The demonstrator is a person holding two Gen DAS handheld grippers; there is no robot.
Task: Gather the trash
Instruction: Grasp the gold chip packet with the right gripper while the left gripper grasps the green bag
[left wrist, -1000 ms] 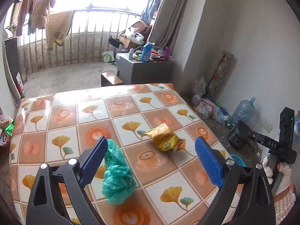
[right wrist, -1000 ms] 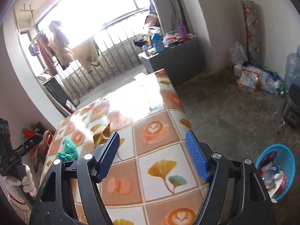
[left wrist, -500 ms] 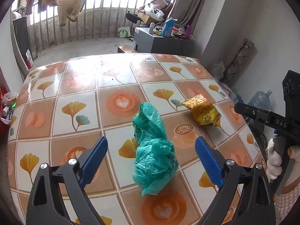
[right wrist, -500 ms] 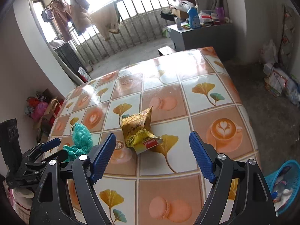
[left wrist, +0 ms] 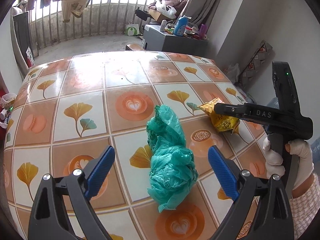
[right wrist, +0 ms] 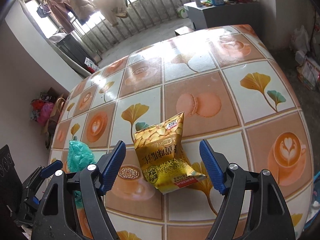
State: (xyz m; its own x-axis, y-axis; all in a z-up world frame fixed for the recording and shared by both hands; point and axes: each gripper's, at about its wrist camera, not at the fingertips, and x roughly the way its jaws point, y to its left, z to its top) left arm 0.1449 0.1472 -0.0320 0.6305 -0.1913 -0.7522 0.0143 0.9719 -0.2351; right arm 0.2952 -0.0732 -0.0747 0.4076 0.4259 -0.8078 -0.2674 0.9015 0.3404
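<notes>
A crumpled green plastic bag (left wrist: 170, 156) lies on the patterned table (left wrist: 80, 84), between the open jaws of my left gripper (left wrist: 161, 172). A yellow snack packet (right wrist: 166, 152) lies on the table between the open jaws of my right gripper (right wrist: 163, 166). Neither gripper touches its item. The packet (left wrist: 220, 118) also shows in the left wrist view, partly behind the right gripper (left wrist: 218, 108). The green bag (right wrist: 79, 156) shows at the left of the right wrist view, beside the left gripper (right wrist: 50, 166).
A grey cabinet (left wrist: 172, 40) with bottles stands beyond the table's far edge, near the balcony railing (left wrist: 100, 20). Bags lie on the floor at the left (right wrist: 44, 110) and by the right wall (right wrist: 306, 68). A blue basket rim (right wrist: 317, 180) shows at the right edge.
Both grippers have moved closer over the table. The green bag now sits between the left jaws and the snack packet between the right jaws. Both stay open.
</notes>
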